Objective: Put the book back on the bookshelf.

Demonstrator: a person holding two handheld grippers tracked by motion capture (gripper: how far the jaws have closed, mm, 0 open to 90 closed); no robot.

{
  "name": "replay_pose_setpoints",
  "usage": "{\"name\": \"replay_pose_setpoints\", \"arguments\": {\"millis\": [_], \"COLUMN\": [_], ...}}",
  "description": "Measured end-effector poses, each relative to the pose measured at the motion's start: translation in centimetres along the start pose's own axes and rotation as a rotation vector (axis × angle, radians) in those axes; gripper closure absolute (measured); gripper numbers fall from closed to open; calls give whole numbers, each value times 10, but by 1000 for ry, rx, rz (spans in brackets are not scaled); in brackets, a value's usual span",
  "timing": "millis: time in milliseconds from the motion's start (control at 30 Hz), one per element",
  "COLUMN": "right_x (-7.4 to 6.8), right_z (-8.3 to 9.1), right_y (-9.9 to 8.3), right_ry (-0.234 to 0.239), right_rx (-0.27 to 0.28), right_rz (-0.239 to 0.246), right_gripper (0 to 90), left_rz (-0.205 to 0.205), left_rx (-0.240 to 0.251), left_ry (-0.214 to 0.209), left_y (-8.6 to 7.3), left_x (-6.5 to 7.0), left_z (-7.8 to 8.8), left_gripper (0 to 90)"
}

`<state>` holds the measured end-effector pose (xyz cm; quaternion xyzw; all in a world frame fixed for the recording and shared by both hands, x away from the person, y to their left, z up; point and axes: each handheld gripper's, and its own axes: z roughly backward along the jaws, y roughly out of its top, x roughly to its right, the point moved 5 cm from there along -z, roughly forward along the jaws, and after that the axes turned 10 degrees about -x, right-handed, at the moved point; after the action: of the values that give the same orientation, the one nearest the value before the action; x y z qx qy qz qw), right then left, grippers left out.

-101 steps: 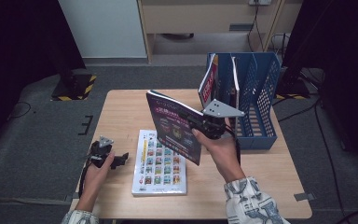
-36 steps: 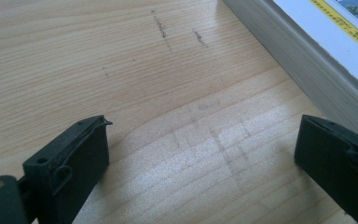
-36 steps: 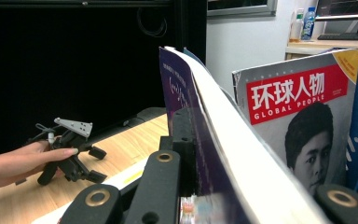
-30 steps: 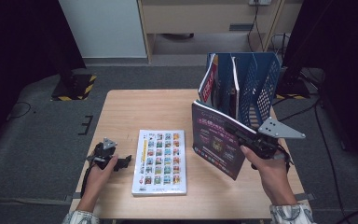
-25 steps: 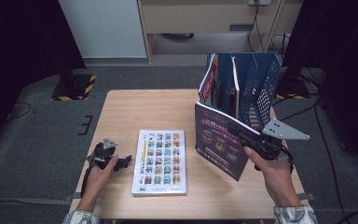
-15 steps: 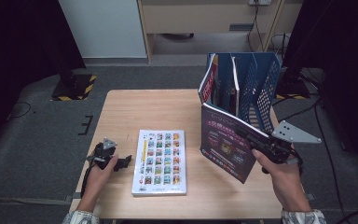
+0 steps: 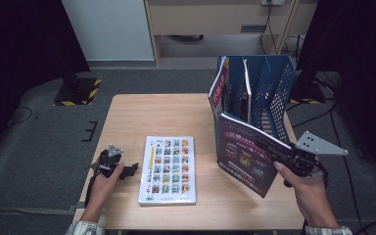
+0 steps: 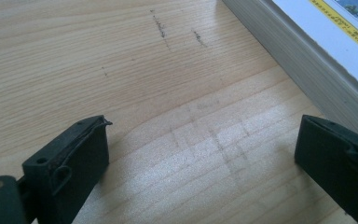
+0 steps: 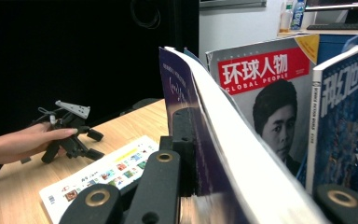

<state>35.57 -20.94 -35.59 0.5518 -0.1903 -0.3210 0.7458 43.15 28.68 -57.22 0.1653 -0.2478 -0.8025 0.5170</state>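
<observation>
My right gripper (image 7: 270, 150) is shut on a purple-covered magazine (image 7: 242, 157), held upright and tilted just in front of the blue file rack (image 7: 275, 93). In the right gripper view the magazine (image 9: 179, 93) curves up between my jaws. The rack holds a red-titled magazine (image 7: 219, 87) and another one beside it. A white book with a grid of small pictures (image 7: 168, 169) lies flat on the table. My left gripper (image 7: 128, 169) rests on the wood left of that book, jaws open with nothing between them (image 8: 205, 163). The book's page edge (image 8: 307, 60) is at upper right.
The wooden table (image 7: 147, 112) has bare room behind the white book and left of the rack. The rack stands at the table's back right corner. Dark floor, a cabinet and cables surround the table.
My right gripper has carried the purple magazine from above the table's middle to the right, in front of the rack, standing it more upright. The left gripper stayed put.
</observation>
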Motion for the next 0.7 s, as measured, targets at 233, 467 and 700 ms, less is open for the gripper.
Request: {"name": "replay_pose_setpoints", "arguments": {"millis": [233,467,700], "right_x": [6,7,14], "right_z": [9,18,27], "right_y": [-3,3,28], "right_ry": [-8,2,2], "right_rx": [-6,11,55], "right_rz": [0,-14,-48], "right_gripper": [840,839,840], "left_rz": [2,2,1], "left_rx": [1,1,0], "left_ry": [0,0,2], "left_y": [0,0,0], "left_x": [0,0,0], "left_z": [0,0,0], "left_gripper": [20,20,19]}}
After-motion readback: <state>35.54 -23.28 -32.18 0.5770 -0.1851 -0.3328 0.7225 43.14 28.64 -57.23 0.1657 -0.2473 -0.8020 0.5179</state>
